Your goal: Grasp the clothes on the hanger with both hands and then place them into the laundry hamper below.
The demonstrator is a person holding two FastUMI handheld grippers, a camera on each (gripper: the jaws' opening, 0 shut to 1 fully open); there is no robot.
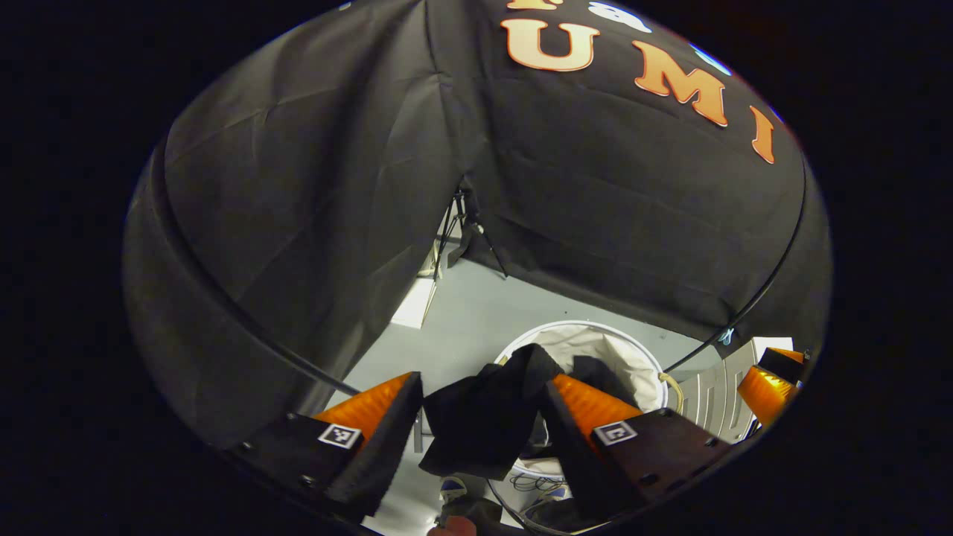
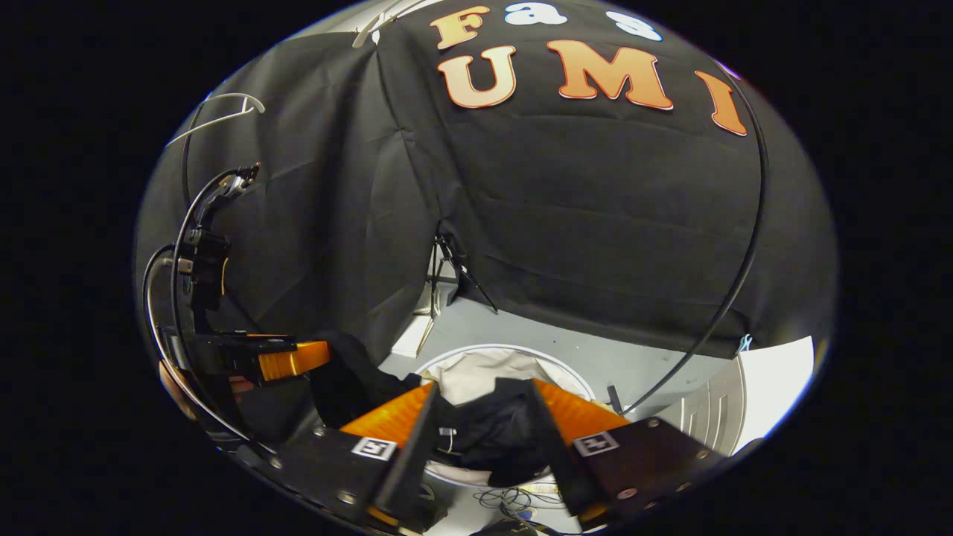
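Note:
A black garment [image 1: 476,428] hangs bunched between the fingers of my left gripper [image 1: 484,381], pressed against the right finger, with a thin slit showing beside the left one. The same garment [image 2: 491,435] fills the gap of my right gripper [image 2: 482,387], which is shut on it. Just beyond and below both grippers stands the round white laundry hamper [image 1: 581,326] [image 2: 514,348], with the cloth over its near rim. At the left of the right gripper view, the left gripper's fingers [image 2: 294,357] hold a fold of the cloth. One of the right gripper's fingers [image 1: 763,391] shows at the far right.
A tripod [image 1: 469,223] [image 2: 450,268] stands in the booth's corner on the grey floor. A white panelled cabinet [image 1: 711,383] [image 2: 744,394] sits right of the hamper. A black cable [image 2: 733,290] runs down the wall. Loose wires [image 2: 514,497] lie on the floor.

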